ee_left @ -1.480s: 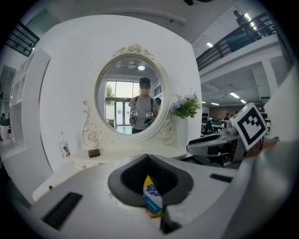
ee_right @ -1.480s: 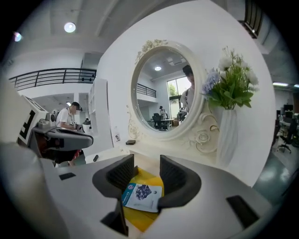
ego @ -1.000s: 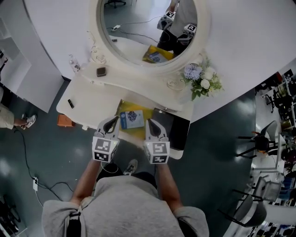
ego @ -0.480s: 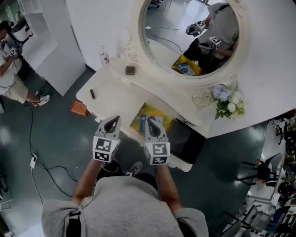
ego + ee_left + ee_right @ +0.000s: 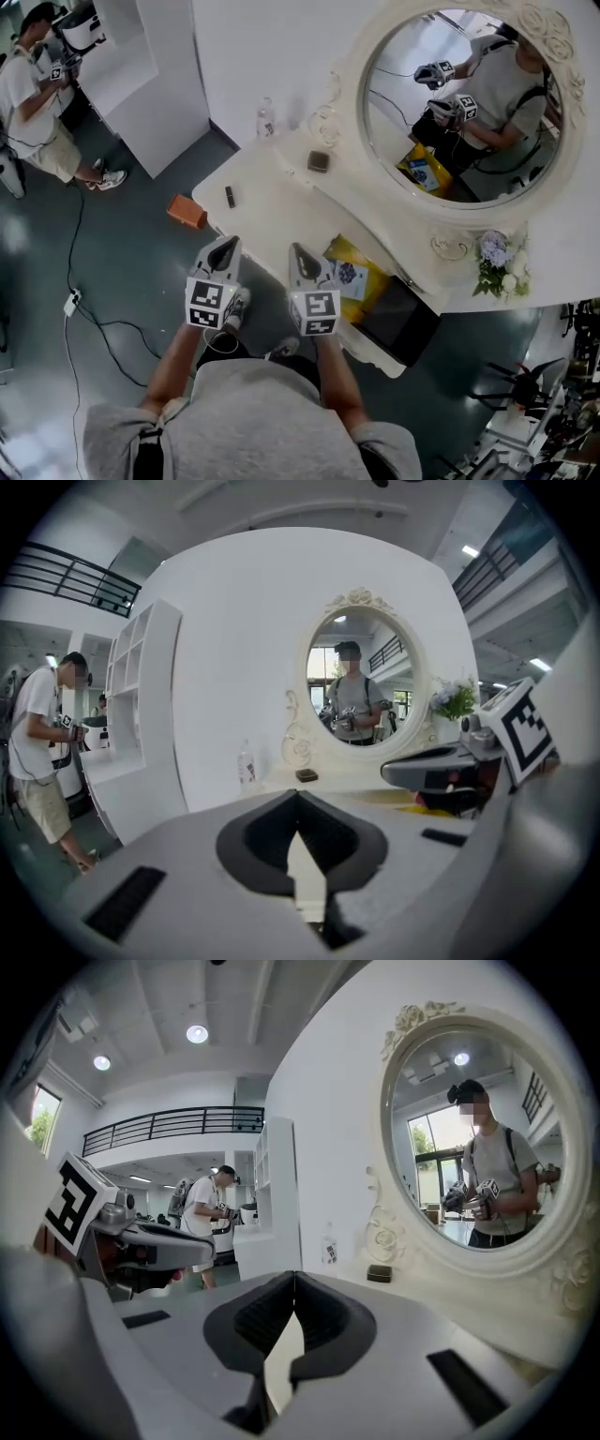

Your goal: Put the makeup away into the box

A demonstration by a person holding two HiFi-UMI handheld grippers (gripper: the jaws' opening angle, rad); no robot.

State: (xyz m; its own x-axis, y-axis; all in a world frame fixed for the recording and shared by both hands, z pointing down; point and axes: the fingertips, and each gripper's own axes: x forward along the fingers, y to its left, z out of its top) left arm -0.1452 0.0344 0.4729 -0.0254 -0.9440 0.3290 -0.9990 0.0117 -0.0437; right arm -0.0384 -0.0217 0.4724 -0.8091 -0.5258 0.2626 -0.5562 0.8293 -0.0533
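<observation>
Left tongs [image 5: 226,246] now off the table [image 5: 272,202]

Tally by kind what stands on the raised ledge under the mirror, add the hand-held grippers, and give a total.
Clear bottle: 1
Dark square case: 1
Flower bunch: 1
Hand-held grippers: 2 (left hand-held gripper, right hand-held gripper)
Total: 5

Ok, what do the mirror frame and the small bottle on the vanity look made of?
Mirror frame: cream-white and matt, with raised scrollwork. It could be painted wood or moulded resin; the look leaves it open.
Bottle: see-through body with a label, so probably clear plastic, possibly glass.
</observation>
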